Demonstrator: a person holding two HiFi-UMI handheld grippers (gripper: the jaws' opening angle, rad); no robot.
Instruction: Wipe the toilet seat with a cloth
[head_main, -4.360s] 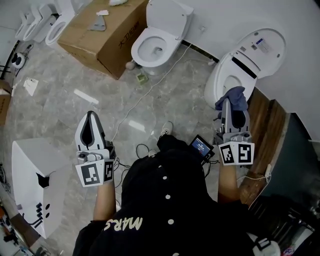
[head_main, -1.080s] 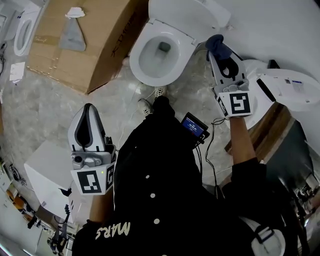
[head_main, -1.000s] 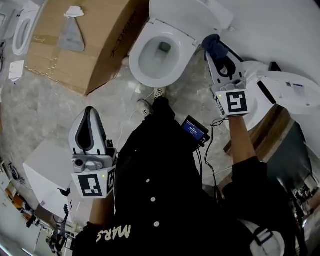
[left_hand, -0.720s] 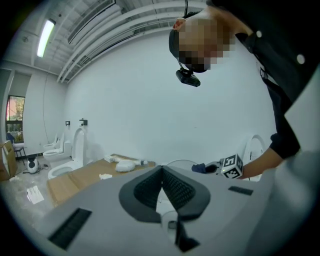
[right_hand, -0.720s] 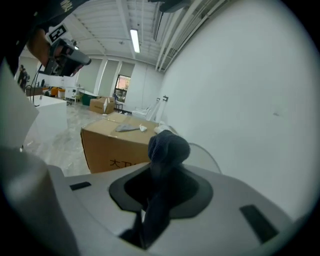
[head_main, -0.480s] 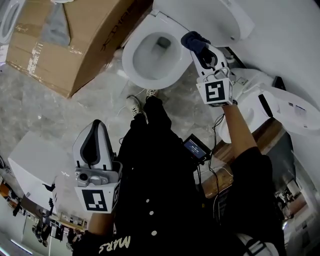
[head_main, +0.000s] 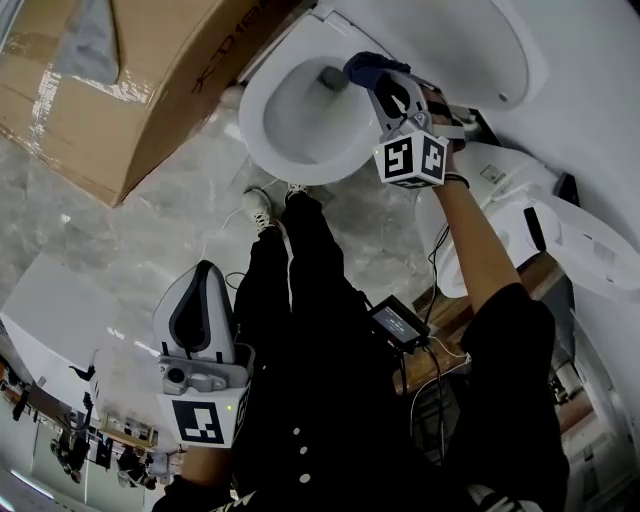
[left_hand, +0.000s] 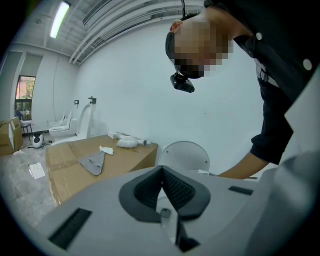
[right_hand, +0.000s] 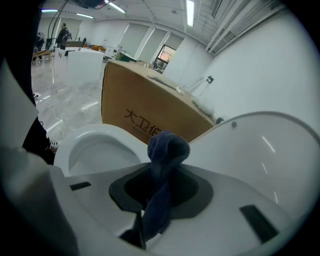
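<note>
- My left tongs (head_main: 204, 272) hang low at my side, well apart from the toilet. The tips are pressed together on nothing. I judge they are held aside because this wipe needs only one arm.
- My right tongs (head_main: 383, 88) reach forward on a stretched arm. They pinch a dark blue cloth (right_hand: 166, 146) so that a bunched wad sticks out past the tips, ready as a wiping pad.
- The cloth is at the back right edge of the white seat (head_main: 252, 120), near the hinge. I cannot tell whether it touches.
- The lid (head_main: 455, 45) stands raised behind, which leaves the seat ring bare for wiping.
- Farthest off, a cardboard box (head_main: 130, 80) sits just beside the toilet's left side.
</note>
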